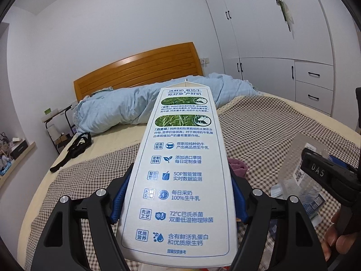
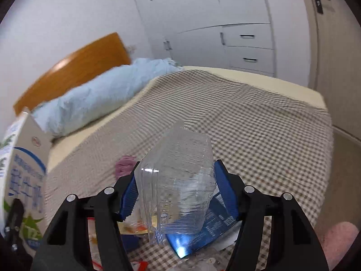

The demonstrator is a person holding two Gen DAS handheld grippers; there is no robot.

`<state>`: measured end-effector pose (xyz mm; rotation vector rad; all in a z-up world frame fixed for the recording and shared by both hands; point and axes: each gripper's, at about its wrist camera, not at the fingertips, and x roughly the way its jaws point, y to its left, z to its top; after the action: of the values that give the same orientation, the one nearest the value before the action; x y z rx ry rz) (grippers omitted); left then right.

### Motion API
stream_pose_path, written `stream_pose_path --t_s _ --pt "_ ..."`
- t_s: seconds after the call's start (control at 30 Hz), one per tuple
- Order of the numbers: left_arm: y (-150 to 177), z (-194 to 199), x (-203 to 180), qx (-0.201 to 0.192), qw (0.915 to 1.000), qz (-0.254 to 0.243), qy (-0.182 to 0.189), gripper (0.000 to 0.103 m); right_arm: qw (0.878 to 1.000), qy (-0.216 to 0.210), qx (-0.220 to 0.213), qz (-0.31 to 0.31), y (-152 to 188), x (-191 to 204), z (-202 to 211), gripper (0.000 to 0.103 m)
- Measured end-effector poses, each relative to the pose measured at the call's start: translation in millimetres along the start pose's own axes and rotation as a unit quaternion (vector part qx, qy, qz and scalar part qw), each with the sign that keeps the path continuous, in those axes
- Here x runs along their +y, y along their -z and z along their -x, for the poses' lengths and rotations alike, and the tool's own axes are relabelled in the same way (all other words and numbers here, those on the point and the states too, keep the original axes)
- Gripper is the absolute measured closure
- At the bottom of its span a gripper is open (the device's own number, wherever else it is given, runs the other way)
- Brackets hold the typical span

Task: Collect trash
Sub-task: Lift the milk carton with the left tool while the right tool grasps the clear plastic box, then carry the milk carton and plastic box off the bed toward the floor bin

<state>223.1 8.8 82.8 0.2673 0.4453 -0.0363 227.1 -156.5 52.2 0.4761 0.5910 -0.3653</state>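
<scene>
My left gripper is shut on a tall white milk carton with blue print, held up over the bed. The carton also shows at the left edge of the right wrist view. My right gripper is shut on a clear plastic clamshell box, held above the bed; the box and the gripper body show at the right of the left wrist view. Under it lie a blue wrapper and other scraps of packaging on the checked bedspread.
A light blue quilt lies bunched by the wooden headboard. A purple cloth lies on the bedspread. A black strap lies at the bed's left edge. White wardrobes with drawers stand beyond the bed.
</scene>
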Motion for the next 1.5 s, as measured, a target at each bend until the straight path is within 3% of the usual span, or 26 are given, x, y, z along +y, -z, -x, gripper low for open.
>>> stream_pose_path --t_s 0.4,1.1,1.5 --pt "5 35 5 -0.005 0.9998 0.011 -0.014 0.032 0.998 -0.063 -0.015 0.005 -4 -19 40 0.042" --pt "28 100 -5 -0.031 0.9993 -0.001 0.020 0.032 0.990 -0.140 -0.023 0.015 3 -80 105 0.042" --pt "50 179 -30 -0.057 0.9971 -0.015 0.048 0.032 0.984 -0.173 -0.033 0.033 11 -125 168 0.042"
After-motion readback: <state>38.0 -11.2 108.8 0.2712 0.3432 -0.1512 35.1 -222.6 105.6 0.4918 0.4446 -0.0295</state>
